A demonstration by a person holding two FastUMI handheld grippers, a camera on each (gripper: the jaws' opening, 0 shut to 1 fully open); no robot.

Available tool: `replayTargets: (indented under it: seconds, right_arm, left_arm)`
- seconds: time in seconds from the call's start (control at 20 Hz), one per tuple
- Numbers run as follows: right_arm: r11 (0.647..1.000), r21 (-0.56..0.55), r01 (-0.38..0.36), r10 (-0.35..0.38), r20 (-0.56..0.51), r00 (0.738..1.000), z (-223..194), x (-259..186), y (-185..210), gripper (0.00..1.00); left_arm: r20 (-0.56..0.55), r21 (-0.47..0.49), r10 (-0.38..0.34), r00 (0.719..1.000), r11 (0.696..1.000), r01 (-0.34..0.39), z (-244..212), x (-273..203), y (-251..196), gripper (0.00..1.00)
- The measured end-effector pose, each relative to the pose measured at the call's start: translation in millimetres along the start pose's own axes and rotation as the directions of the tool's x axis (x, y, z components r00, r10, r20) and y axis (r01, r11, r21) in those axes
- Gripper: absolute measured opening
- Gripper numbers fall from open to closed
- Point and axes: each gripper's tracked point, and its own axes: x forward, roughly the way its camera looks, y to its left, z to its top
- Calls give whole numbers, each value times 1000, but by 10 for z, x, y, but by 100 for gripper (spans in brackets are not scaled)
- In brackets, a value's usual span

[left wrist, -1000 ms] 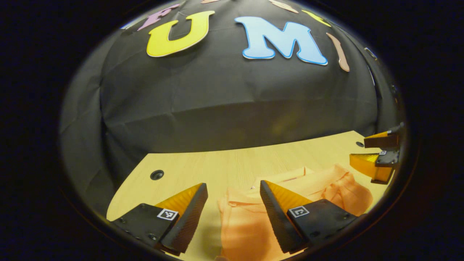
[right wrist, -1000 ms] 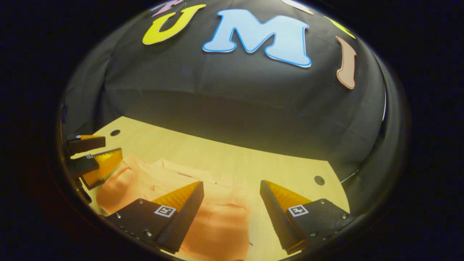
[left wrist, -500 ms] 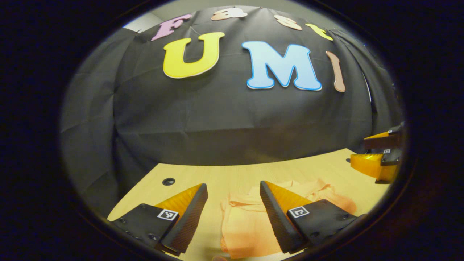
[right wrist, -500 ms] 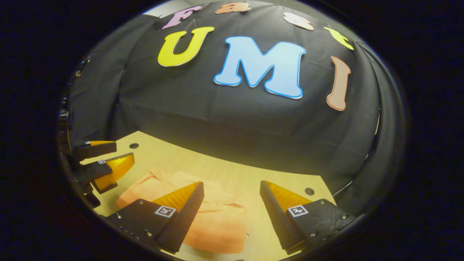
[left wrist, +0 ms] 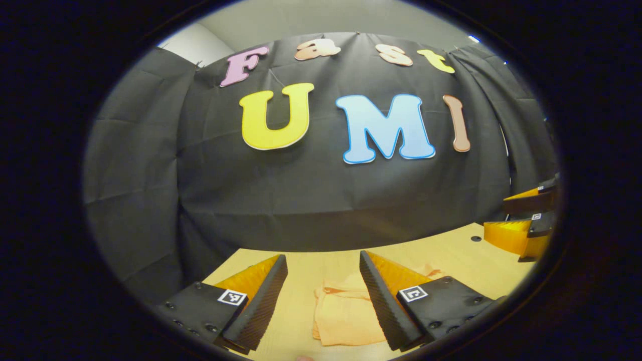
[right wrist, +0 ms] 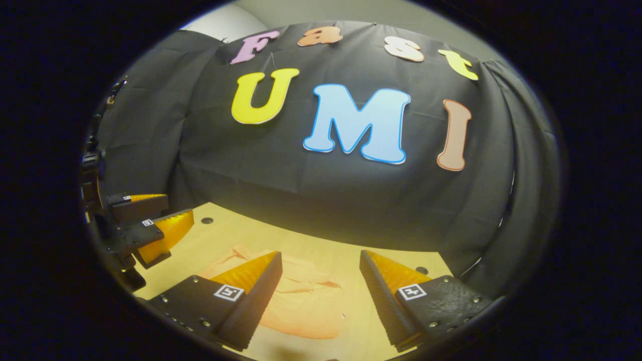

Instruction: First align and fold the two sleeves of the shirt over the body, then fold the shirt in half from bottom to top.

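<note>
wooden table (left wrist: 321, 260), folded orange shirt (left wrist: 343, 313)

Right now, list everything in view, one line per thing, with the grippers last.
shirt: one, orange, folded into a compact bundle, lying on the table in front of both grippers; also in the right gripper view.
table: one, light wood, with small dark round holes near its far corners.
booth wall: one, black cloth, hanging behind the table's far edge.
room wall: pale, above the cloth.
left hand-held gripper: one, open, raised above the table with the shirt seen between its fingers; also at the left edge of the right gripper view.
right hand-held gripper: one, open, raised above the shirt; also at the right edge of the left gripper view.
</note>
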Motion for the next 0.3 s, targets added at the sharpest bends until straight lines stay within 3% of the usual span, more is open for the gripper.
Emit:
replayTargets:
  seconds: [0.3]
  right_arm:
    - [999,36,-16,13,68,998,107,-647,-14,96]
  left_arm:
    - [49,-11,32,998,999,-32,116,-678,-105,96]
